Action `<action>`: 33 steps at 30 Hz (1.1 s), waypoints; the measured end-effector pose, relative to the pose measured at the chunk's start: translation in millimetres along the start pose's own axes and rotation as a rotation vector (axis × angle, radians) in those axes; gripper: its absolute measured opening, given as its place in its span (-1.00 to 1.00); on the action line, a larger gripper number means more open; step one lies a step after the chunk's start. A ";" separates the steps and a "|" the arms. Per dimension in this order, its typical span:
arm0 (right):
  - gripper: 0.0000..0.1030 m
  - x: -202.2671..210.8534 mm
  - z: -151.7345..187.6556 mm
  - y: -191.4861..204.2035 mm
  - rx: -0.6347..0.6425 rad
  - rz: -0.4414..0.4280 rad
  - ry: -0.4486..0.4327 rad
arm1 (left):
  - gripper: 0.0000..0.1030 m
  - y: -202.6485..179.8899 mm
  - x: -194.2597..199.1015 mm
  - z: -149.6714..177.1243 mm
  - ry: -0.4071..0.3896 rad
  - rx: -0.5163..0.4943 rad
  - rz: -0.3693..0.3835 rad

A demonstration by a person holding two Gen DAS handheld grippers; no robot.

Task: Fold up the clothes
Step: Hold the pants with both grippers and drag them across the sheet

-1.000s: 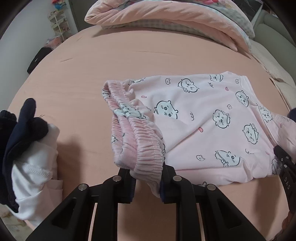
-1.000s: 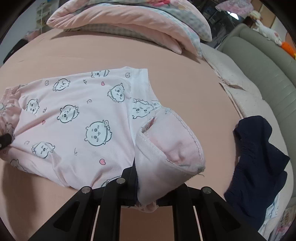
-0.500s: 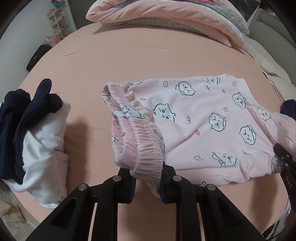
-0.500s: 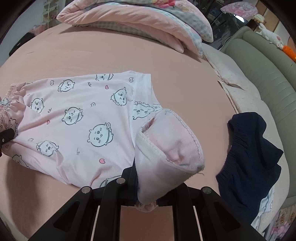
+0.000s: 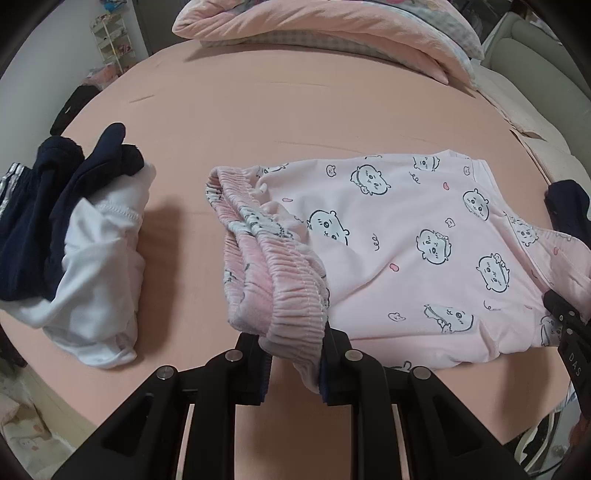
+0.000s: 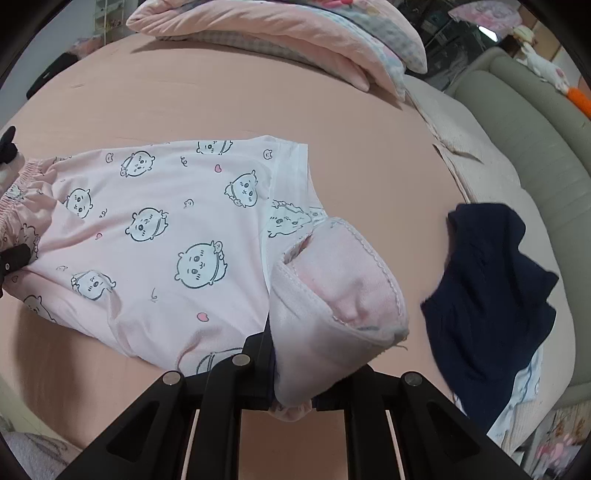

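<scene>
Pink printed pyjama bottoms [image 5: 399, 236] lie spread across the centre of both views on the pink bed [image 5: 258, 103], doubled lengthwise by the look of it. The gathered elastic waistband [image 5: 280, 295] occupies the lower centre of the left view; the leg hem [image 6: 332, 295] occupies the lower centre of the right view.

The left gripper [image 5: 293, 354] has its fingers clamped on the waistband. The right gripper [image 6: 291, 373] has its fingers clamped on the hem, which is turned up to show a fleecy lining.

Handling, as judged: the cloth is light, soft and limp, and will sag between two holds. The waistband and the stitched hem are the thickest, firmest edges and give the surest purchase. The fleece should not slip readily.

No containers are visible. A navy and white garment heap [image 5: 81, 236] sits at the left of the left view. A navy garment [image 6: 487, 291] lies at the right of the right view. Folded bedding [image 6: 280, 33] lies along the top of both views.
</scene>
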State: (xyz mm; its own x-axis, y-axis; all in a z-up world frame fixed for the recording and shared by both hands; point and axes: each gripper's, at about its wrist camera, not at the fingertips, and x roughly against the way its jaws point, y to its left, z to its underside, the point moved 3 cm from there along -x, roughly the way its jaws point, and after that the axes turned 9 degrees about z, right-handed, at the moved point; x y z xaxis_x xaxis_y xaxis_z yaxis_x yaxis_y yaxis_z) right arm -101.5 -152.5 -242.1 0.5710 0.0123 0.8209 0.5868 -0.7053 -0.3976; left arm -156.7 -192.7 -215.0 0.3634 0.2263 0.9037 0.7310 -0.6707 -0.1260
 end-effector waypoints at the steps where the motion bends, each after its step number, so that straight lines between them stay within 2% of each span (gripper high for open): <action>1: -0.81 2.3 3.2 -0.3 -0.003 -0.001 -0.002 | -0.67 0.0 0.3 -1.1 -0.005 -0.004 -0.001; 7: -0.81 15.5 23.4 -1.7 -0.017 -0.016 -0.010 | -0.67 7.9 -0.6 -4.9 -0.010 0.010 0.004; 20: -0.81 24.5 49.0 2.7 -0.025 -0.026 -0.004 | -0.66 19.2 -12.6 -19.6 -0.011 -0.058 0.001; 26: -0.81 22.3 58.3 1.7 -0.032 -0.033 0.009 | -0.66 24.2 -21.6 -26.5 -0.009 -0.096 0.007; 33: -0.80 18.1 73.4 7.8 -0.041 -0.047 0.028 | -0.66 28.5 -35.9 -25.5 0.004 -0.095 0.022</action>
State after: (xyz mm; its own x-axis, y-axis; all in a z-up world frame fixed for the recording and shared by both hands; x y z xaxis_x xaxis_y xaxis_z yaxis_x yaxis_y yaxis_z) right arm -44.4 -105.7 -260.4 0.5271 0.0266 0.8494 0.5881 -0.7329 -0.3421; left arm -163.7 -237.9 -240.7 0.3762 0.2085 0.9028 0.6647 -0.7395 -0.1063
